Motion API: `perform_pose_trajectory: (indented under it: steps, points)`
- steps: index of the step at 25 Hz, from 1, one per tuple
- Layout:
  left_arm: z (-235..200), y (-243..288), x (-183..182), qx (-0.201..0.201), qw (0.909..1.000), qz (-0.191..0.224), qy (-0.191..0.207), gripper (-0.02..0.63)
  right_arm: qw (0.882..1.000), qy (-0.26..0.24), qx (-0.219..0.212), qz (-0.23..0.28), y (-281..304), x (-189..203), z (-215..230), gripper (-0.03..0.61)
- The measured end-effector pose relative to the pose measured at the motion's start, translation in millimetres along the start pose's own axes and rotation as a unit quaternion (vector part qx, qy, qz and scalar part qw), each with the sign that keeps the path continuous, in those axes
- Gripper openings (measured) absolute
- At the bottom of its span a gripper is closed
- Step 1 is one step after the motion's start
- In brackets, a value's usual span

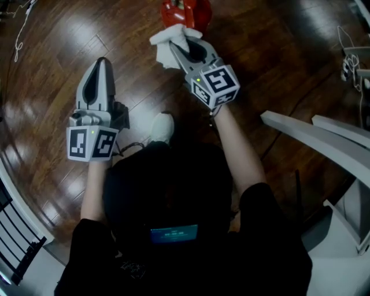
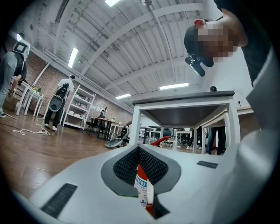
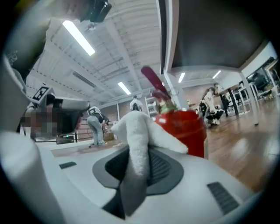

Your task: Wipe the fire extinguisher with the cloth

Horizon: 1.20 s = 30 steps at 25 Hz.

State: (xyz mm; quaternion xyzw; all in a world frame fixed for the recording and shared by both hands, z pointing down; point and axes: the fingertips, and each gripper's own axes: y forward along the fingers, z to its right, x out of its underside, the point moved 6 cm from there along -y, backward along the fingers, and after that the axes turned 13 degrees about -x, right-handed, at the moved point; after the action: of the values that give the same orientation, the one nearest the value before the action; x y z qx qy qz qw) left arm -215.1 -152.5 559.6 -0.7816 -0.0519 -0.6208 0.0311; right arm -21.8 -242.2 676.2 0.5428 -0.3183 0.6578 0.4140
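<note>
The right gripper (image 1: pixel 184 45) is clamped on a white cloth (image 1: pixel 165 49), which lies against the red fire extinguisher (image 1: pixel 186 11) on the wooden floor (image 1: pixel 277 63). The left gripper (image 1: pixel 103 60) hovers well to the side, jaws together and holding nothing. Bare floor lies open to the left and ahead, while a grey table frame (image 1: pixel 324 139) crowds the right. The head view's upper edge cuts the extinguisher off, and the left gripper view shows only a sliver of its label.
</note>
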Motion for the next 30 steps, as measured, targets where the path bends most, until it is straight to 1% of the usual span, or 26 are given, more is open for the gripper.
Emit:
perform_pose_trajectory:
  steps: [2,4,6,8,9,10,11,12,13,14,15,16,18,20,22,25,27,30]
  points:
    - [2,-1,1,-0.001,1.0,0.001,0.0,0.0,0.999,0.017,-0.004,-0.048,9,33,4,0.109]
    - [4,-1,0,0.001,1.0,0.002,0.003,0.0,0.994,0.044,-0.001,-0.104,16,78,13,0.109]
    - [5,-2,1,0.002,1.0,0.003,0.006,0.0,0.984,0.075,0.011,-0.163,19,124,26,0.109]
    - [4,-4,1,0.001,1.0,0.002,0.006,0.0,0.97,0.101,0.03,-0.22,14,162,39,0.109]
    - [2,-5,2,0.0,1.0,0.001,0.005,0.0,0.963,0.107,0.039,-0.244,9,173,44,0.11]
    - [1,-5,2,-0.001,1.0,0.001,0.002,0.0,0.959,0.11,0.044,-0.256,4,177,47,0.109]
    - [-1,-5,3,-0.002,1.0,0.001,-0.001,0.0,0.96,0.107,0.044,-0.253,-1,172,47,0.109]
    - [-1,-5,3,-0.002,1.0,0.0,-0.002,0.0,0.967,0.099,0.036,-0.232,-8,159,43,0.109]
    - [0,-4,3,0.0,1.0,0.001,-0.001,0.0,0.976,0.089,0.026,-0.196,-16,138,38,0.109]
    - [2,-2,2,0.003,1.0,0.001,0.0,0.0,0.986,0.081,0.018,-0.148,-27,111,34,0.109]
    - [4,-1,1,0.006,1.0,0.003,0.003,0.0,0.992,0.073,0.017,-0.096,-39,80,31,0.109]
    - [6,1,0,0.009,0.9999,0.003,0.006,0.0,0.997,0.066,0.022,-0.046,-53,49,30,0.11]
    - [10,3,0,0.014,0.9998,0.004,0.01,0.0,0.997,0.049,0.038,0.038,-76,-9,35,0.11]
    - [15,6,2,0.019,0.9998,0.003,0.011,0.0,0.995,0.028,0.048,0.084,-88,-53,46,0.11]
    - [20,8,3,0.023,0.9997,0.001,0.012,0.0,0.993,0.008,0.049,0.104,-89,-84,57,0.11]
    - [24,11,4,0.028,0.9995,0.0,0.013,0.0,0.992,-0.014,0.054,0.118,-83,-110,72,0.11]
    - [25,11,5,0.03,0.9994,-0.003,0.015,0.0,0.991,-0.032,0.063,0.112,-78,-114,79,0.11]
    - [24,10,8,0.03,0.9994,-0.008,0.014,0.0,0.992,-0.043,0.077,0.085,-66,-97,90,0.112]
